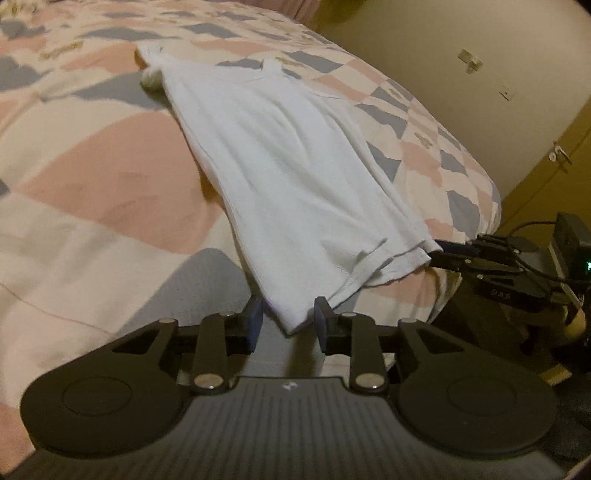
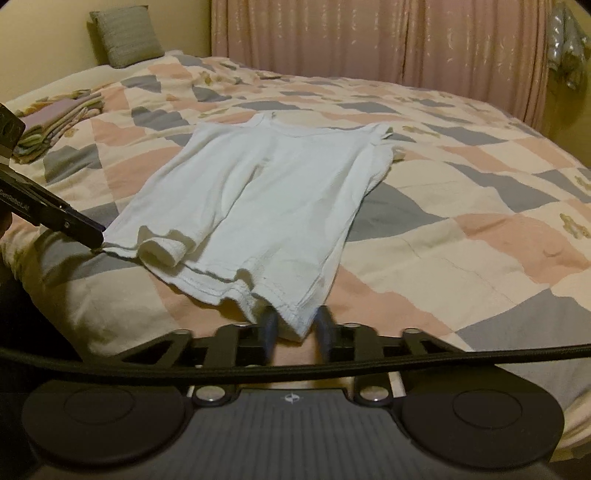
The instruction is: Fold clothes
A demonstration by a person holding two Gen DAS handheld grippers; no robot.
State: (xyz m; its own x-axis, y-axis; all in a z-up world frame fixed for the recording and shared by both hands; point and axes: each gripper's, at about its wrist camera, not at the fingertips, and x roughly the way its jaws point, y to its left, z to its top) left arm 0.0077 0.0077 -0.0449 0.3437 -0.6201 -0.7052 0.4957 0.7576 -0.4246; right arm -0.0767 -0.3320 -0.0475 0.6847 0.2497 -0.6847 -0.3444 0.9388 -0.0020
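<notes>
Left wrist view shows a white shirt [image 1: 295, 184] lying on a bed [image 1: 92, 192] with a pink, grey and cream patchwork cover. The left gripper [image 1: 288, 321] has its blue fingers [image 1: 255, 317] spread apart, with one bottom corner of the shirt hanging between them. The fingers are not pressing on the cloth. Off to the side, the right gripper [image 1: 439, 254] touches the other bottom corner of the shirt.

Right wrist view shows the shirt [image 2: 258, 192] spread out flat, with its neck end far away and its hem close. The right gripper [image 2: 295, 325] has its fingers [image 2: 325, 325] spread too, with the hem corner between them. The left gripper [image 2: 98, 236] sits at the far hem corner. A cushion [image 2: 125, 35] and folded cloths [image 2: 55, 118] lie near the head of the bed.
</notes>
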